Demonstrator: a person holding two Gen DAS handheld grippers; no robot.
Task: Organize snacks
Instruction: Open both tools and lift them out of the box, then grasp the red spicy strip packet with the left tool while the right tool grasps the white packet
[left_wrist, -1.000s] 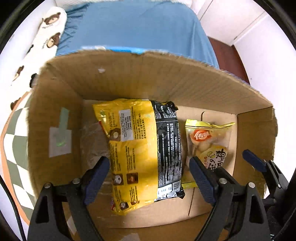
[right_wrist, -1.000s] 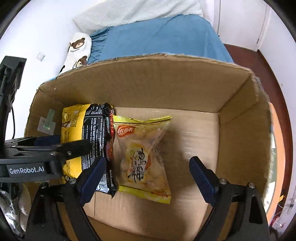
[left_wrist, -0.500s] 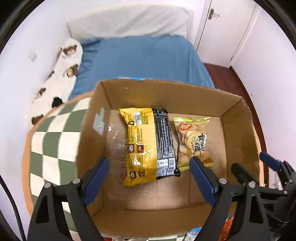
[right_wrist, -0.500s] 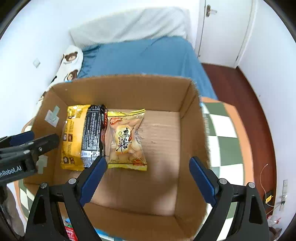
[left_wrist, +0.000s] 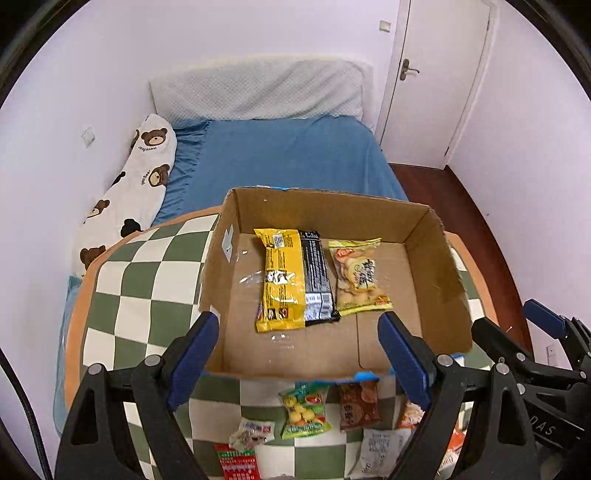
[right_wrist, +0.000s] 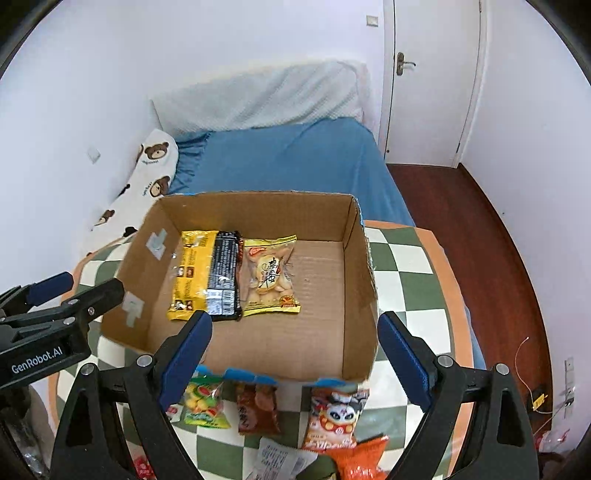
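An open cardboard box stands on a green-and-white checked table. Inside lie a yellow-and-black noodle packet and, to its right, a yellow biscuit bag. My left gripper hangs open above the box's near wall with nothing between its fingers. My right gripper is open and empty too, over the box's near edge. Loose snacks lie in front of the box: a green candy bag, a brown packet, a panda-print bag and an orange bag.
The table has an orange rim. Behind it are a blue bed, a bear-print pillow and a white door. Dark wood floor lies to the right. Each gripper shows at the edge of the other's view.
Both grippers have risen and pulled back out of the box, open throughout. The two packets stay where they lay; the table and the loose snacks in front have come into view.
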